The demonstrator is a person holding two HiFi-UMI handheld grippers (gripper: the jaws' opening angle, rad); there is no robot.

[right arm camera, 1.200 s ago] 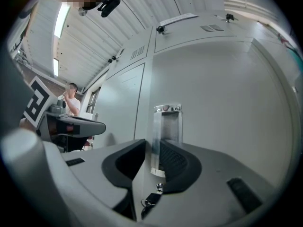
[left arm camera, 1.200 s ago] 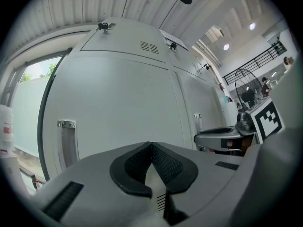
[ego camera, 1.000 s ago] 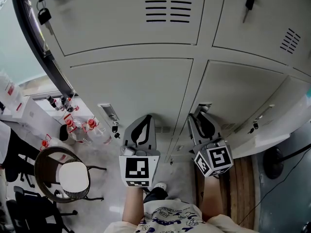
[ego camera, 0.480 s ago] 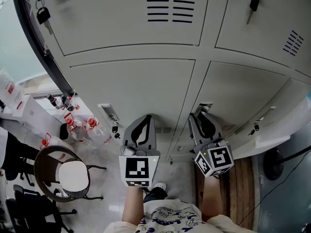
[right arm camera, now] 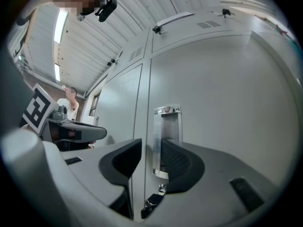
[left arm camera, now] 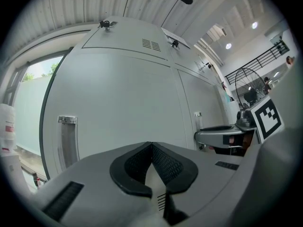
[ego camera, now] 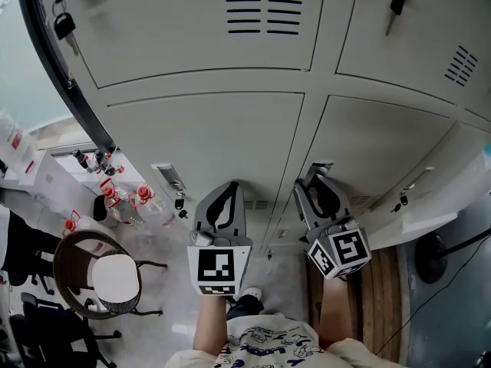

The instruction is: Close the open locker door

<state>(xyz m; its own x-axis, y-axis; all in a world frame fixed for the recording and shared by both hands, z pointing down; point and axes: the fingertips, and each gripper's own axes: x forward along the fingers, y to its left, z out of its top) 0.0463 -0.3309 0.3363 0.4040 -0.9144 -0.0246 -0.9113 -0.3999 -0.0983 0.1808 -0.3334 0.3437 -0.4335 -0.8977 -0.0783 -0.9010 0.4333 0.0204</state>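
Here the locker door (right arm camera: 222,93) stands upright, its handle (right arm camera: 166,124) running vertically.

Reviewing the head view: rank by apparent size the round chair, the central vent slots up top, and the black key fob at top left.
1. Round chair.
2. Vent slots, clearly smaller.
3. Black key fob, smallest.
Apparent size only; their distances differ.

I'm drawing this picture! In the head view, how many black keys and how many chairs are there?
Black keys: 4
Chair: 1
Total: 5
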